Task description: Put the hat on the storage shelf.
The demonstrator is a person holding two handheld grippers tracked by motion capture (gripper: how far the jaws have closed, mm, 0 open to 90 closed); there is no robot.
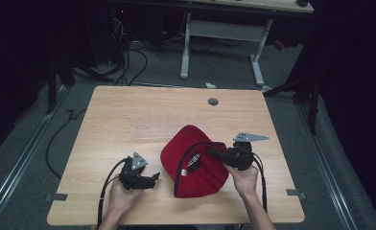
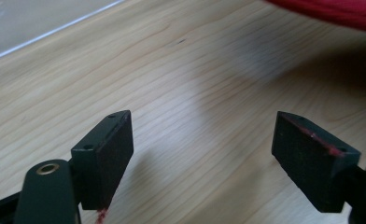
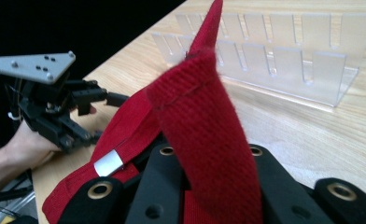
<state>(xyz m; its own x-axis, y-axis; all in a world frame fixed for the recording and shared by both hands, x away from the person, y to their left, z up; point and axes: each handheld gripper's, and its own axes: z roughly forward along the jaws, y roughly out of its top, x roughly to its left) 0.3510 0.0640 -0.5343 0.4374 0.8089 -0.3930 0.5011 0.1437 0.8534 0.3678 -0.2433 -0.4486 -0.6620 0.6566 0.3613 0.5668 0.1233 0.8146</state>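
Note:
A red cap [image 1: 195, 163] lies upside down on the wooden table [image 1: 128, 115], right of the middle and toward the near edge. My right gripper [image 1: 214, 154] comes in from the right and is shut on a fold of the cap's red fabric [image 3: 204, 116], which rises between its jaws [image 3: 204, 158]. My left gripper [image 1: 153, 178] rests low by the cap's left side, pointing toward it. Its jaws [image 2: 202, 126] stand open with bare wood between them, and the cap's edge [image 2: 340, 11] lies just beyond. In the right gripper view, the left gripper [image 3: 111, 98] is beyond the cap.
A clear plastic slotted rack [image 3: 274, 60] stands on the table behind the cap, faint from above [image 1: 152, 130]. A round cable hole [image 1: 213, 101] sits near the far edge. Past the table are a white desk frame [image 1: 222, 33] and floor cables [image 1: 128, 62].

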